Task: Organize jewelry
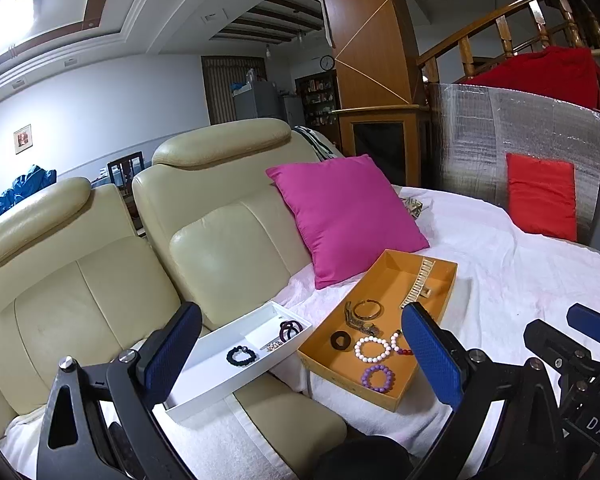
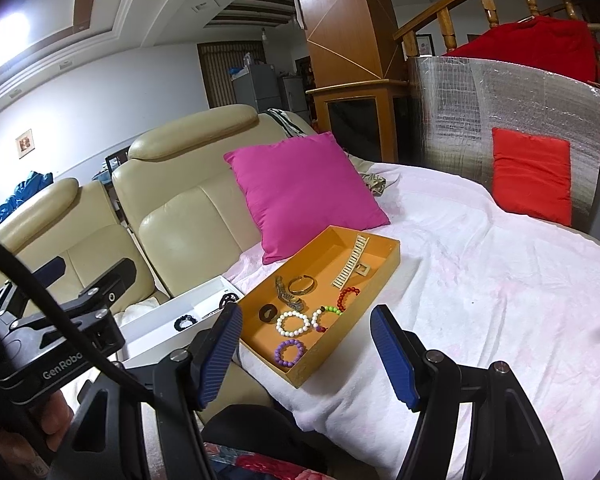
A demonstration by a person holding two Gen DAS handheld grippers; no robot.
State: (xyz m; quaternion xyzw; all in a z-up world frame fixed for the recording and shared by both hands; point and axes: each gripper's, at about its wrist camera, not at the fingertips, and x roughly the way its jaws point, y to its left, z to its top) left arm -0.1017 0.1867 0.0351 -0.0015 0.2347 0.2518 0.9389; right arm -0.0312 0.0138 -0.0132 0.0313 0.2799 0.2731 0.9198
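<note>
Far left of the left gripper [image 1: 300,354], a white wall carries a small framed picture [image 1: 22,139] under a stepped ceiling with a bright light [image 1: 8,20]. Ahead and left stands a cream leather sofa [image 1: 100,280]. A white tray [image 1: 220,364] lies between its spread, empty jaws, with a black bead bracelet [image 1: 241,355] inside. Just right, an orange box [image 2: 380,258] sits on the white blanket [image 2: 500,280], directly ahead of the right gripper [image 2: 306,354], whose jaws are also apart and hold nothing. It holds a white bead bracelet [image 2: 293,323] and a purple bead bracelet [image 2: 289,352]. Beyond are a pink cushion [image 2: 300,192], a wooden pillar [image 2: 340,20], a silver foil panel [image 2: 520,96] and a red cushion [image 2: 532,176].
</note>
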